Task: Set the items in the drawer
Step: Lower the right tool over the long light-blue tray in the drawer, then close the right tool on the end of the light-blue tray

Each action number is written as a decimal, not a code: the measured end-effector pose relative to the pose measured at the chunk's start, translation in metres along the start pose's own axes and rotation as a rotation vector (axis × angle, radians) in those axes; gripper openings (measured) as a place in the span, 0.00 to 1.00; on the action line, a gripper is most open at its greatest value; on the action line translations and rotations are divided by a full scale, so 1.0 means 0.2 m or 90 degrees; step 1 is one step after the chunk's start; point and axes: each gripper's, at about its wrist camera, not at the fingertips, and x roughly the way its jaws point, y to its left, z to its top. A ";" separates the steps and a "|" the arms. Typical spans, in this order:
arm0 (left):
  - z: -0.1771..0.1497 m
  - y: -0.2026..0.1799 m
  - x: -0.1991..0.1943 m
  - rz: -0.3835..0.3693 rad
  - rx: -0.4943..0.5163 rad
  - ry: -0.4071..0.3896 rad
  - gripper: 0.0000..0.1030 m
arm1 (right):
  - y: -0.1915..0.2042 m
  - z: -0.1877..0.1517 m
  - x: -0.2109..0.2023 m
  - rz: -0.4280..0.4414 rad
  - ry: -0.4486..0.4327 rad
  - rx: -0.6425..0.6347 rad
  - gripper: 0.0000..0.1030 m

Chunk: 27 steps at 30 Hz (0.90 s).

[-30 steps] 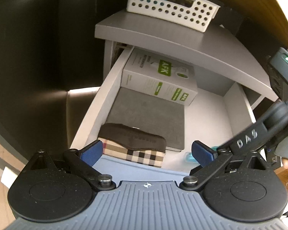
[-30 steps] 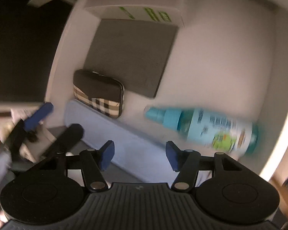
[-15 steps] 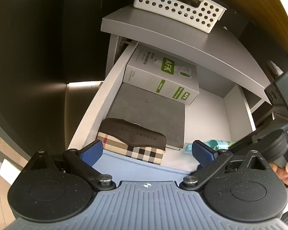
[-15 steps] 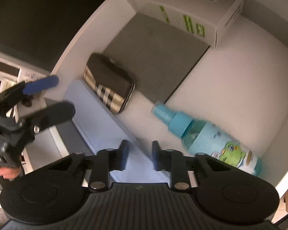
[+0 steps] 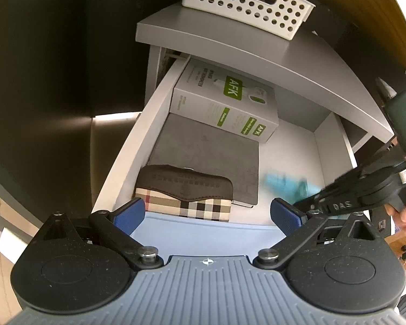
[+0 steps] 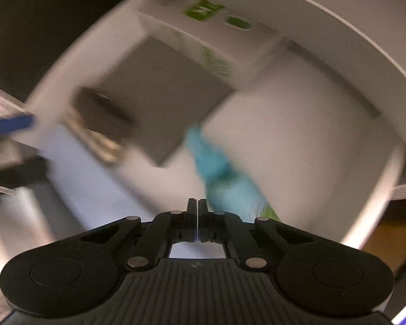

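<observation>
1. Left gripper (image 5: 207, 212): jaws spread wide and empty, hovering at the bottom of the left wrist view, just over the pale blue front edge of the drawer (image 5: 138, 135).
2. Right gripper (image 6: 197, 207): fingers now pressed together with nothing between them. One second ago apart, half a second ago nearly closed, so clenched on air after the release.
3. Spray bottle (image 6: 224, 187): turquoise, lying on the white drawer floor at lower centre of the right wrist view, cap pointing up the frame toward the grey mat. No longer held; seen in the left wrist view only as a blurred turquoise patch (image 5: 287, 185) at centre right.
4. Bottle orientation different from a second ago: then lying across the frame, now lengthwise. Strong blur in the right wrist view, so cannot tell if the bottle rolls or only the camera swings.
5. Other contents unchanged: white box with green labels (image 5: 224, 105) at the back, grey mat (image 5: 205, 159) before it, plaid case (image 5: 184, 192) at the front left corner.
6. White perforated basket (image 5: 246, 2) at the top of the left wrist view, on the shelf above the drawer.
7. Meaning for the task, as a judgement: bottle delivered into the drawer. Next step probably fetching another item from the basket, or closing the drawer.
</observation>
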 end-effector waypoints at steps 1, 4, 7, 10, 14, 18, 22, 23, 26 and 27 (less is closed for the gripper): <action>0.00 -0.01 0.00 0.000 0.005 0.001 0.96 | -0.03 -0.01 0.01 0.009 0.006 0.016 0.01; 0.00 -0.01 0.00 -0.001 0.012 0.000 0.96 | -0.04 -0.04 -0.01 0.048 0.004 0.010 0.04; 0.00 -0.01 0.01 -0.006 0.007 0.004 0.96 | 0.01 -0.08 -0.06 0.062 -0.018 -0.066 0.06; 0.00 -0.01 0.01 -0.007 0.010 0.004 0.96 | 0.03 -0.11 -0.09 0.083 -0.028 -0.135 0.19; 0.00 -0.01 0.01 -0.007 0.007 0.003 0.96 | 0.09 -0.14 -0.10 0.093 -0.017 -0.231 0.37; 0.00 -0.01 0.01 -0.010 0.006 0.002 0.96 | 0.16 -0.20 -0.07 0.099 -0.008 -0.302 0.55; 0.01 -0.01 0.01 -0.014 0.003 0.004 0.96 | 0.19 -0.24 -0.07 0.085 0.007 -0.364 0.67; 0.01 -0.01 0.01 -0.014 0.003 0.004 0.96 | 0.20 -0.25 -0.06 0.076 0.013 -0.380 0.67; 0.01 0.00 0.01 -0.014 0.002 0.004 0.96 | 0.21 -0.26 -0.03 0.061 0.026 -0.417 0.68; 0.01 0.00 0.01 -0.015 0.001 0.003 0.96 | 0.21 -0.26 -0.03 0.060 0.031 -0.424 0.68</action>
